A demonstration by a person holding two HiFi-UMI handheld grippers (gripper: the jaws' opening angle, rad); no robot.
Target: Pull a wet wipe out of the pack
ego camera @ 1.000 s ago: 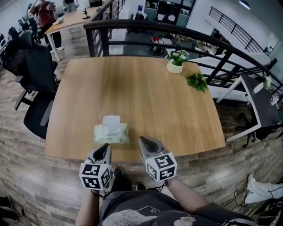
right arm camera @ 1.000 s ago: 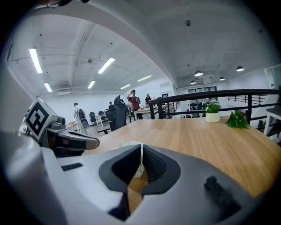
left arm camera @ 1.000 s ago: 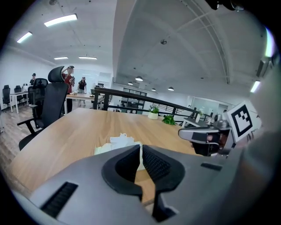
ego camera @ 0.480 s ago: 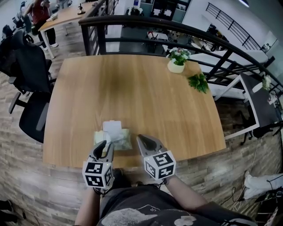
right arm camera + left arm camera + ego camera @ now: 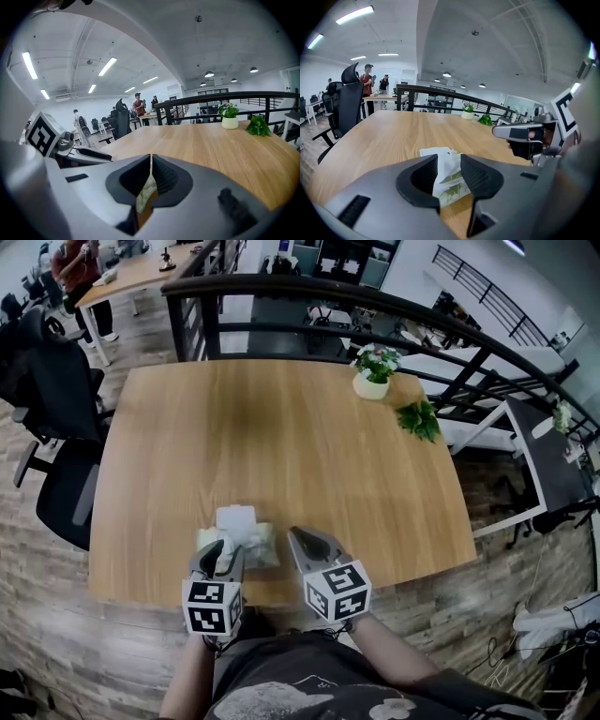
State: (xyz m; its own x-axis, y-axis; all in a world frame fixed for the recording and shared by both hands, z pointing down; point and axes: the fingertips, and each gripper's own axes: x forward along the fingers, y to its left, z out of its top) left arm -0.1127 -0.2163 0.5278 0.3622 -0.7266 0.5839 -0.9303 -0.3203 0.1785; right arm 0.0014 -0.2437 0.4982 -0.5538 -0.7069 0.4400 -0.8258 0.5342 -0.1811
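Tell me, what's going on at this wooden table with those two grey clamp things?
A person holds a grey two-jaw gripper in each hand at a pale green wet wipe pack lying near the front edge of the wooden table. A white wipe sticks up from the pack. The jaws of the left gripper have just been opening and stand apart, with the wipe in the gap, not pinched. The right gripper is shut and empty beside the pack.

Bright ceiling strip lights, fisheye edges
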